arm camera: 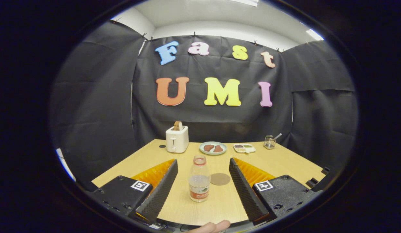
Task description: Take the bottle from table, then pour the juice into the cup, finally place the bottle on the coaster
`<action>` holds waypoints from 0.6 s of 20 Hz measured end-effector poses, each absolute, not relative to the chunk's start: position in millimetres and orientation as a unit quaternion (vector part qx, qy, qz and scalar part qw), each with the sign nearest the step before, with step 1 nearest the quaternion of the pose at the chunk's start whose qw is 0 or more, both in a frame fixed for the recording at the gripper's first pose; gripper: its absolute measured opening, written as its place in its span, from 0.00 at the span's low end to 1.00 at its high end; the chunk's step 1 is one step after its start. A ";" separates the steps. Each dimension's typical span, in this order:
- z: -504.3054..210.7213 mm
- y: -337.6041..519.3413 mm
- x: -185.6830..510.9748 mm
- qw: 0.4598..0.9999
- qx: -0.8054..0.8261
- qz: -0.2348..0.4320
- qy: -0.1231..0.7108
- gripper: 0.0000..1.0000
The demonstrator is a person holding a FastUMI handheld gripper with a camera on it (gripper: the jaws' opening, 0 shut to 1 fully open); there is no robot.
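A small clear bottle (199,180) with a red label and an open neck stands upright on the wooden table (278,165), a little pale liquid in it. It is between my two fingers, touching neither. My gripper (203,161) is open, its ribbed black fingers (161,191) spread wide to either side of the bottle. A round brown coaster (220,179) lies flat just right of the bottle, inside the right finger. A small clear cup (269,142) with a spoon in it stands far beyond the fingers, at the back right of the table.
Along the back stand a white toaster (177,139) with a slice in it, a plate (212,148) of brown food, and a small white divided tray (244,148). A person's fingertip (213,226) shows below the fingers. Black cloth walls close in the table.
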State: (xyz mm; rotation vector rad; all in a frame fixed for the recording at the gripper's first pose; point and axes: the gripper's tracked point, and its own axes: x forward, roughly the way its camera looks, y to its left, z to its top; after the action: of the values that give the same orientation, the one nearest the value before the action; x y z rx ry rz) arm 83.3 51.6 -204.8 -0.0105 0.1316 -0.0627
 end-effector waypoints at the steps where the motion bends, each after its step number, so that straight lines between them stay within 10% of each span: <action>1: -213.2 49.9 87.5 0.997 -0.002 -0.035 0.066 1.00; 12: -297.0 52.3 133.4 0.995 -0.036 -0.059 0.074 1.00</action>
State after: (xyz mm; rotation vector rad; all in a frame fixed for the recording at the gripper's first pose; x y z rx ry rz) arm 133.4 52.3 -297.0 -0.0723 0.1474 -0.1174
